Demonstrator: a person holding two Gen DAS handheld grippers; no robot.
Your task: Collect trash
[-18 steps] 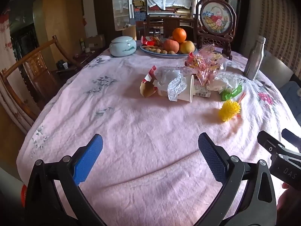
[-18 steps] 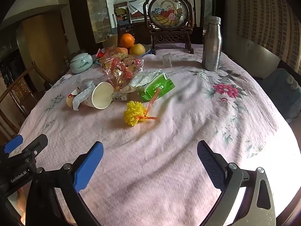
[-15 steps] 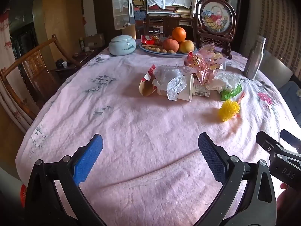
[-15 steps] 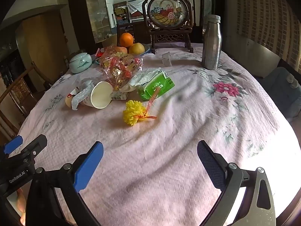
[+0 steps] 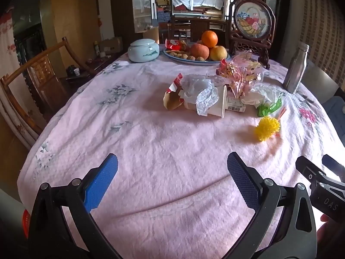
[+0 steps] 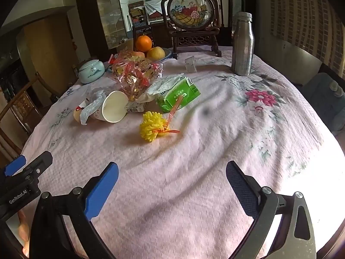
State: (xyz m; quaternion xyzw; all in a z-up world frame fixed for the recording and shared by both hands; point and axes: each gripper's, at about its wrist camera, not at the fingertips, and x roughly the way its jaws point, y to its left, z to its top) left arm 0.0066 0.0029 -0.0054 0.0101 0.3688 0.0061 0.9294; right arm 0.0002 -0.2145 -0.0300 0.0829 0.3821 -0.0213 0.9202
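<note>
Over the pink-clothed bench [image 5: 151, 151] I hold my left hand-held gripper [image 5: 172, 170] and right hand-held gripper [image 6: 172, 172] wide, both empty, short of the tipped paper cup [image 6: 113, 106] and yellow pom-pom [image 6: 152, 128]

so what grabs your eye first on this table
A heap of litter mid-table: a tipped white paper cup, a crinkled red-and-gold snack bag and a green tissue pack. Nearer lies a bright yellow pompom; behind, a tall steel flask.
</note>
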